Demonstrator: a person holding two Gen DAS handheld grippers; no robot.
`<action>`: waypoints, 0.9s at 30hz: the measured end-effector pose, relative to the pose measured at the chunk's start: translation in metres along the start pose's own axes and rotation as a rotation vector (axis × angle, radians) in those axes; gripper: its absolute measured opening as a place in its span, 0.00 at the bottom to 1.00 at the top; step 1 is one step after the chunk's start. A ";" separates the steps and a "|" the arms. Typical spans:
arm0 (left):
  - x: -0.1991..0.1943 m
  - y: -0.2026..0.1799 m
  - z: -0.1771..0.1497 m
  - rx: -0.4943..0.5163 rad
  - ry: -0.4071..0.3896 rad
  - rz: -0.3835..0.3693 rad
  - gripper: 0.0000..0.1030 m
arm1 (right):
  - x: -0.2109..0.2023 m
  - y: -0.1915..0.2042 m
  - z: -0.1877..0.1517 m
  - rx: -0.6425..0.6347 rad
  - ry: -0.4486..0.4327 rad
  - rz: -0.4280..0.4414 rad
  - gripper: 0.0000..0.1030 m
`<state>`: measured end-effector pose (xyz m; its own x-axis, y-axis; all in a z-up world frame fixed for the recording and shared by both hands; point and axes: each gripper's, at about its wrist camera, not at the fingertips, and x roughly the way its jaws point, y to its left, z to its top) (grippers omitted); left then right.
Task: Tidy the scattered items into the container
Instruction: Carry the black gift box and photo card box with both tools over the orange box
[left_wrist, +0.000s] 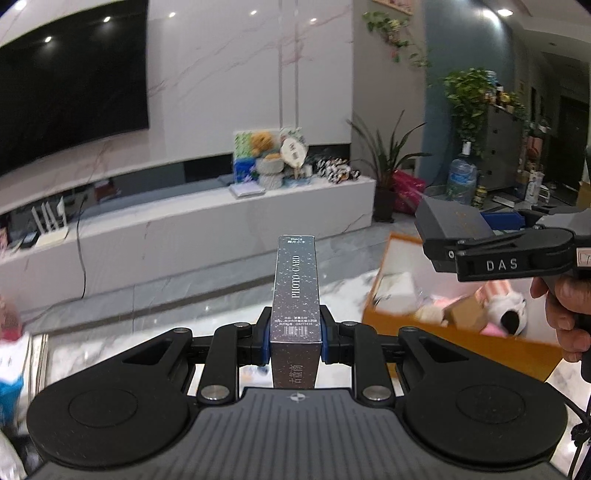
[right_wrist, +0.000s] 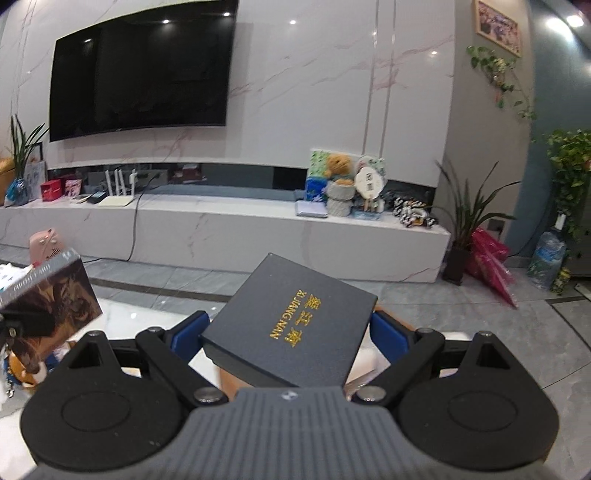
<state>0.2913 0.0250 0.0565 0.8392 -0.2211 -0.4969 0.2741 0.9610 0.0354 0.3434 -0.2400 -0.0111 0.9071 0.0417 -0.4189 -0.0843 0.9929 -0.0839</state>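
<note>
Item 1: photo card box (left_wrist: 294, 295), silver-speckled, narrow. Your left gripper (left_wrist: 294, 338) is clamped on it, blue pads pressing both long sides; the box stands on end between the fingers and juts forward past the tips. It is carried in the air, not yet in the container.

Item 2: dark gift box (right_wrist: 291, 321) with gold lettering, square and flat. Your right gripper (right_wrist: 291, 332) holds it with the jaws spread wide, a blue pad against each side; the box tilts up ahead of the fingers. From your left gripper it shows up and to the right, just above the container.

Item 3: orange container (left_wrist: 458, 336), open-topped, low to the right of your left gripper and directly beneath your right one. Already inside, ahead of the near wall: a pink-and-white plush toy (left_wrist: 502, 306), a small brown carton (left_wrist: 463, 312) and a white box (left_wrist: 397, 291). The contents are blurred, so nothing finer can be listed.

Item 4: white marble tabletop (left_wrist: 229, 306) under both grippers. At the far left edge of your left gripper's view, a red-and-blue pack (left_wrist: 11, 354), blurred, lies outside the container.

Status: part filled. Two boxes in hand await placing; at least the pack at left looks left to collect. Whether more lies scattered cannot be told from here.

Surroundings: television (right_wrist: 140, 70) on a marble wall, low media bench (right_wrist: 258, 229), potted plants.
</note>
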 end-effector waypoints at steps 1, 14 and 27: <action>0.000 -0.005 0.005 0.009 -0.009 -0.004 0.26 | -0.002 -0.007 0.002 0.002 -0.007 -0.008 0.91; 0.037 -0.079 0.045 0.080 -0.045 -0.126 0.26 | -0.030 -0.089 0.015 0.026 -0.039 -0.111 0.91; 0.098 -0.136 0.049 0.129 0.041 -0.232 0.26 | -0.016 -0.133 -0.022 0.023 0.044 -0.109 0.91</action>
<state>0.3590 -0.1356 0.0451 0.7278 -0.4238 -0.5391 0.5171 0.8556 0.0255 0.3314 -0.3752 -0.0135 0.8913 -0.0711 -0.4479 0.0238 0.9936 -0.1103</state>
